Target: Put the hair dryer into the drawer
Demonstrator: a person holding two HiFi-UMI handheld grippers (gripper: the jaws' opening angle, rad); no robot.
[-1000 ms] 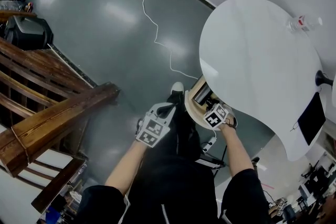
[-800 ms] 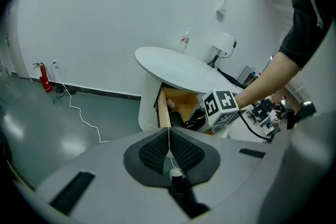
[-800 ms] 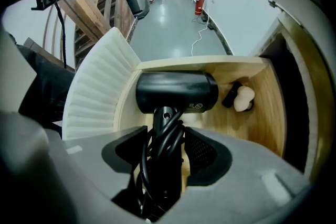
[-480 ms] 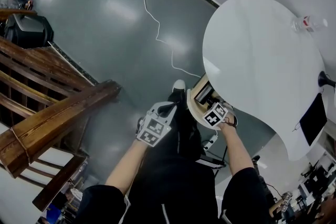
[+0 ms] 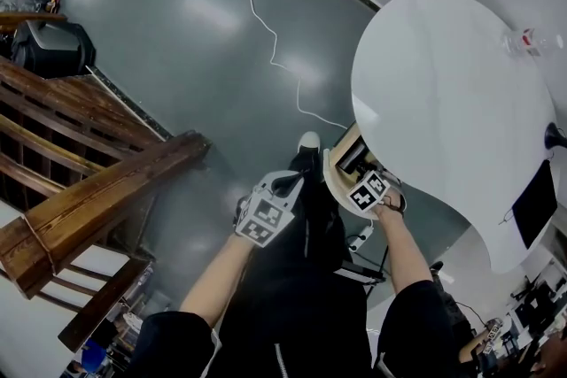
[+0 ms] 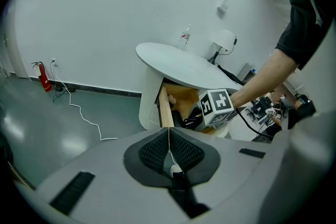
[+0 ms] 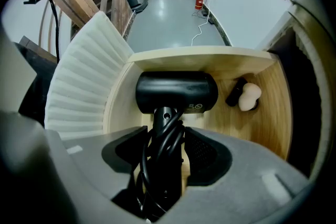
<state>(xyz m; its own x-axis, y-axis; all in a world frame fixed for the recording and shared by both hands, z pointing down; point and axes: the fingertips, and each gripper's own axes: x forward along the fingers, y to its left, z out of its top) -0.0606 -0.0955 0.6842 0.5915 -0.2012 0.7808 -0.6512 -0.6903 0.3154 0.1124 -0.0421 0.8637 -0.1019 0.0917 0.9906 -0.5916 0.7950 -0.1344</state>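
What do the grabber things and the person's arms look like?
The left gripper and the right gripper are wide grey shells, each with two black, finely ribbed pads in front. Each carries a white cube printed with black square markers. The person wears a black top with short sleeves, so the forearms are bare.

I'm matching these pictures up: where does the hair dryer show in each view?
Head view: hair dryer, dark, inside the open drawer, right of centre.
Left gripper view: a dark shape in the drawer, right of centre, partly hidden.
Right gripper view: dead centre, handle between the right gripper's jaws.
Shared landmark: the wooden drawer.
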